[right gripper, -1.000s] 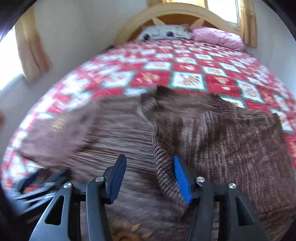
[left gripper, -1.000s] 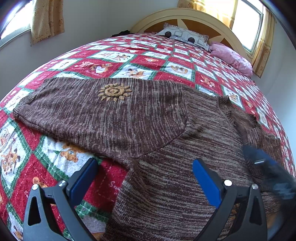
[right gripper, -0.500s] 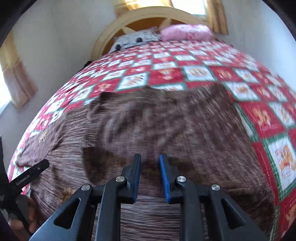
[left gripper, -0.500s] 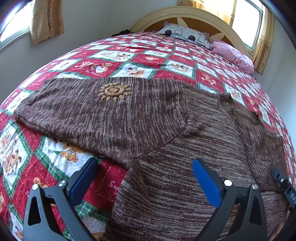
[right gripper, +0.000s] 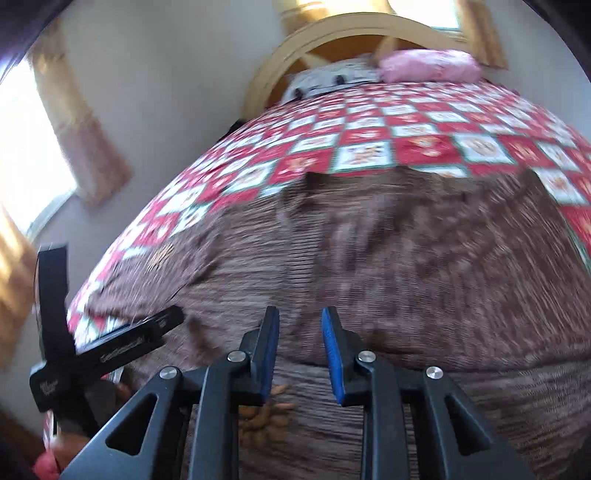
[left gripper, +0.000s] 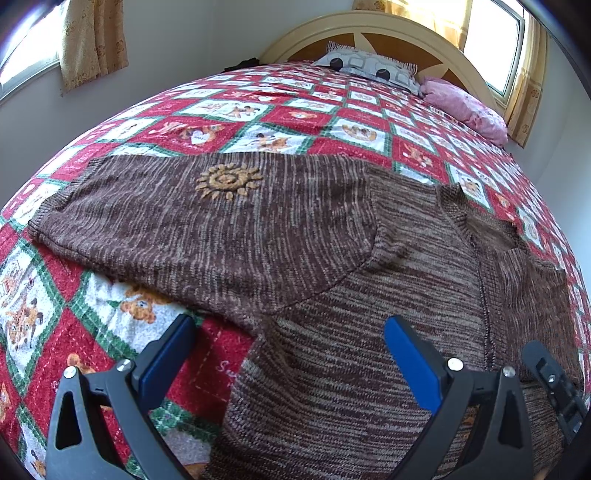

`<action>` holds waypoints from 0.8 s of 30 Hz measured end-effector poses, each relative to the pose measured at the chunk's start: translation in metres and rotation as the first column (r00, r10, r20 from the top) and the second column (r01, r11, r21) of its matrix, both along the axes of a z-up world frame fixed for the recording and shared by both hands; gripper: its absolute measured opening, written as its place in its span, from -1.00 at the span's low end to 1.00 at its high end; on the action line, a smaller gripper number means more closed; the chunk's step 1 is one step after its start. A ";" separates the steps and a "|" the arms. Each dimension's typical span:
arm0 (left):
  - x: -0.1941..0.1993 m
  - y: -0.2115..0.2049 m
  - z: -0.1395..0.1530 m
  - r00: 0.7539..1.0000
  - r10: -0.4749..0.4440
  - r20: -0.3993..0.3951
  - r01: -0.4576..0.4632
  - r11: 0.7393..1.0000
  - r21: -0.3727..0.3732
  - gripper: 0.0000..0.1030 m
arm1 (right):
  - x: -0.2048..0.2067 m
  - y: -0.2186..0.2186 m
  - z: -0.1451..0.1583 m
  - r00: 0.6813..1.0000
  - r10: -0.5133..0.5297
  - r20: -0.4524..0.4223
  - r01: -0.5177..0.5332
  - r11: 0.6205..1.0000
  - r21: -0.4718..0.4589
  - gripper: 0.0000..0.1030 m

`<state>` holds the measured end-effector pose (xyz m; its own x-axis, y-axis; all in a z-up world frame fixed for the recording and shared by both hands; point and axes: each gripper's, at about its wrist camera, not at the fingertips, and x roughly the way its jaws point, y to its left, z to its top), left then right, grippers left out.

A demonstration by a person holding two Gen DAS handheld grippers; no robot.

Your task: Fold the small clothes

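Note:
A brown knitted sweater lies spread on the bed, its left sleeve, with an orange sun emblem, stretched out to the left. A fold lies over its right side. My left gripper hangs open and wide over the sweater's lower left edge, nothing between its pads. My right gripper hovers low over the sweater; its jaws stand a narrow gap apart and are opening, with no fabric pinched between them. The view is blurred.
A red, white and green patchwork bedspread covers the bed. A grey pillow and a pink pillow lie against the curved headboard. Curtained windows stand left and right. The left gripper's frame shows beside the right one.
My right gripper has swung rightwards over the sweater and its jaws have narrowed from wide to a small gap. My left gripper and the sweater's left side have stayed still.

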<state>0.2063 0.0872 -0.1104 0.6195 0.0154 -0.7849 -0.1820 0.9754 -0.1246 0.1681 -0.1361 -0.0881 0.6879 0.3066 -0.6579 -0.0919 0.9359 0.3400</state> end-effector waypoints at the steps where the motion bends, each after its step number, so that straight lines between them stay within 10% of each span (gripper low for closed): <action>1: 0.000 0.000 0.000 1.000 0.001 0.003 -0.001 1.000 -0.004 1.00 | 0.001 -0.002 -0.004 1.000 -0.012 -0.021 0.012 1.000 0.010 -0.49; 7: -0.021 0.026 0.016 0.994 0.100 0.046 -0.099 0.995 -0.016 1.00 | 0.003 0.012 -0.006 1.000 -0.002 -0.030 0.001 0.999 -0.054 -0.49; 12: -0.047 0.096 0.044 0.923 0.332 0.194 -0.343 0.939 0.024 1.00 | 0.001 0.004 -0.006 0.999 -0.001 -0.033 0.000 1.000 -0.018 -0.49; 14: -0.037 0.133 0.039 0.887 0.447 0.115 -0.450 0.893 0.000 0.99 | 0.004 0.003 -0.005 0.999 -0.001 -0.034 0.001 1.000 -0.008 -0.49; 18: -0.014 0.181 0.013 0.855 0.516 -0.055 -0.518 0.845 -0.132 0.37 | 0.003 0.003 -0.007 0.999 -0.001 -0.033 0.000 1.000 -0.013 -0.49; 24: 0.007 0.175 0.006 0.872 0.487 -0.043 -0.489 0.867 -0.097 0.31 | 0.003 0.002 -0.007 0.999 0.000 -0.035 0.000 1.000 -0.010 -0.49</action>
<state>0.2133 0.2618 -0.1046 0.5406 0.2317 -0.8087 -0.6343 0.7438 -0.2109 0.1710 -0.1341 -0.0954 0.6643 0.3002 -0.6845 -0.0803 0.9391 0.3340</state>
